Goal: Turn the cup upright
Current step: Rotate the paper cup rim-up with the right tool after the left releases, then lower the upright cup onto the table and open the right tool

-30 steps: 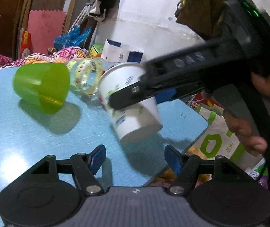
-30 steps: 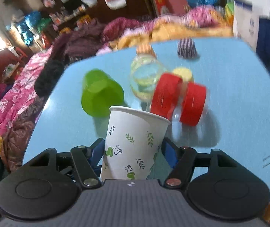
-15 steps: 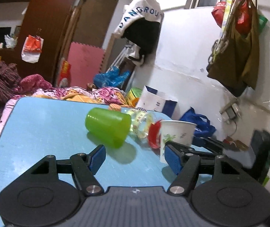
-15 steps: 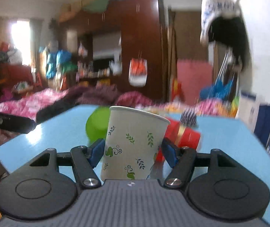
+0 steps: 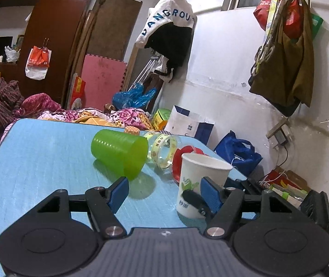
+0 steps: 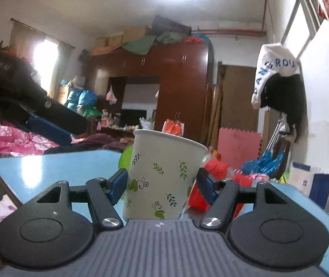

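A white paper cup (image 6: 164,175) with green leaf prints stands upright, mouth up, between the blue pads of my right gripper (image 6: 162,182), which is shut on its sides. In the left wrist view the same cup (image 5: 199,180) rests with its base on the blue table (image 5: 37,161) near the right edge, and a black finger of the right gripper (image 5: 194,200) crosses its lower part. My left gripper (image 5: 164,190) is open and empty, low over the table just left of the cup.
A green plastic cup (image 5: 120,153) lies on its side on the table. Behind it lie a clear jar (image 5: 164,150) and a red-lidded container (image 5: 182,159). The table's right edge is close to the paper cup. Bags and clutter stand beyond by the wall.
The right gripper has turned the paper cup from tilted in the air to upright and lowered it onto the table. The left gripper's view has dropped and levelled out.
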{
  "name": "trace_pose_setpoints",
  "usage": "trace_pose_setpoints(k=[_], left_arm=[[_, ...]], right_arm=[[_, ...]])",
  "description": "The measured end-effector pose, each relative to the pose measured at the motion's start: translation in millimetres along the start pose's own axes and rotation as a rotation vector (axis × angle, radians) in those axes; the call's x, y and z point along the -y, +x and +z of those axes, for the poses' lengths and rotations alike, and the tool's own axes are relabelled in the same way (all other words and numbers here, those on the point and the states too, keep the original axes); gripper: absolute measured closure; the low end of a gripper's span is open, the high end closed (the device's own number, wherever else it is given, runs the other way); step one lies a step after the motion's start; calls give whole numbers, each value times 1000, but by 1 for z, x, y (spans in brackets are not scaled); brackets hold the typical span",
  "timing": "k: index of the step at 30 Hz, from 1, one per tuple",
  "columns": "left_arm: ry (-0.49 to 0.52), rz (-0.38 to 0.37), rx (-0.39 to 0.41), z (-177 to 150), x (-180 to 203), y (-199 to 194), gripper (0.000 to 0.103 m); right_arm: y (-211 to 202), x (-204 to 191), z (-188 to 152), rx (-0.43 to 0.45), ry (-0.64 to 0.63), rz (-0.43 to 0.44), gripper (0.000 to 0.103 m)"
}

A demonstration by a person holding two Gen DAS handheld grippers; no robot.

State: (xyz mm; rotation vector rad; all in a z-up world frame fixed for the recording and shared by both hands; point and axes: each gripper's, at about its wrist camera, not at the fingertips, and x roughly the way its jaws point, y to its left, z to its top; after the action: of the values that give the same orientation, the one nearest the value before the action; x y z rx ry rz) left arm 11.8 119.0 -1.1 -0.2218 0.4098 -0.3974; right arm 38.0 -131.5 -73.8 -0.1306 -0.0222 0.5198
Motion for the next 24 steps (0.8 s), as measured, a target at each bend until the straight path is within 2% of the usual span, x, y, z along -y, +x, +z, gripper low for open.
trace_pose_setpoints(k=[11, 24], left_arm=[[-7, 7, 8, -5, 0, -1, 31], [-16, 18, 2, -7, -2, 5, 31]], right_arm=[[-18, -7, -9, -2, 0, 5, 37], [19, -17, -2, -65, -43, -14, 37]])
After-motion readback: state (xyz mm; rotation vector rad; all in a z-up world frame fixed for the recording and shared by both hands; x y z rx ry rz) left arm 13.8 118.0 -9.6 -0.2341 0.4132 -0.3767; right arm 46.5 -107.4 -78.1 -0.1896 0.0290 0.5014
